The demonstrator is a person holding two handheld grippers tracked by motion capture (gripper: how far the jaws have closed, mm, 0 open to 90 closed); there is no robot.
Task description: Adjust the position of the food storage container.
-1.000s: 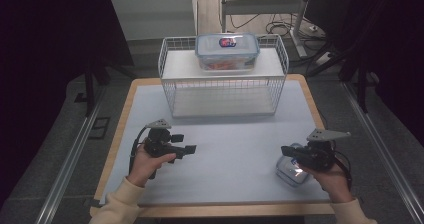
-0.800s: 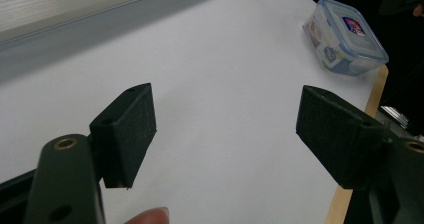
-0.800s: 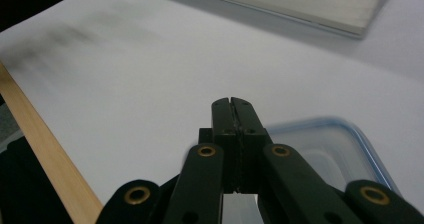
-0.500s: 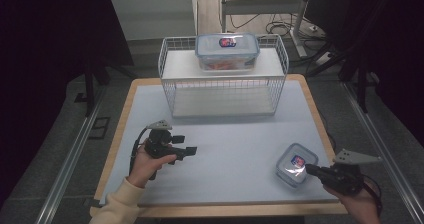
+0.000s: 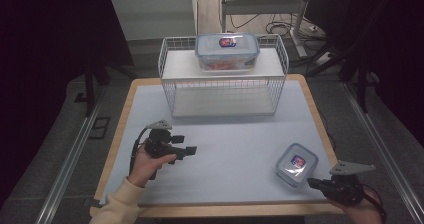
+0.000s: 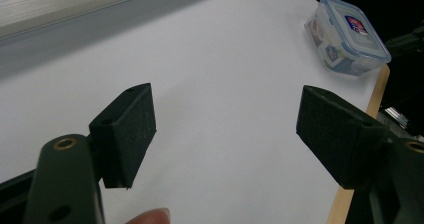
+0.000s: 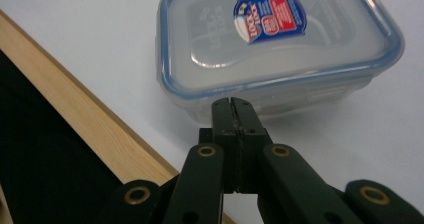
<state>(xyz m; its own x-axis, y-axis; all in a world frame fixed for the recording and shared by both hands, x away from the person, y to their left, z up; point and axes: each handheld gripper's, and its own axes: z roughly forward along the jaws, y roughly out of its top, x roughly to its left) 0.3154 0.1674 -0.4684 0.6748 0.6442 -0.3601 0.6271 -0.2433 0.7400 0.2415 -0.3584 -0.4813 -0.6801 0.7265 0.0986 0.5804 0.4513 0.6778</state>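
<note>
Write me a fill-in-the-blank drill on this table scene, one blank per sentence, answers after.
1. The larger clear lidded plastic container rests on top of the white wire ____.
2. The left hand-held gripper has its jaws ____.
3. The right hand-held gripper has its jaws ____.
4. The small clear blue-rimmed plastic container sits near the table's ____ edge.

Answers: rack; open; shut; right

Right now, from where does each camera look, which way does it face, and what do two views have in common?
High view: above the person's side, facing forward and down on the table; shows both forearms, left gripper, right gripper.
Left gripper view: rides on that gripper, looks between its spread pads across the table.
Right gripper view: rides on that gripper, faces the small container closely.
All three share this small container.
</note>
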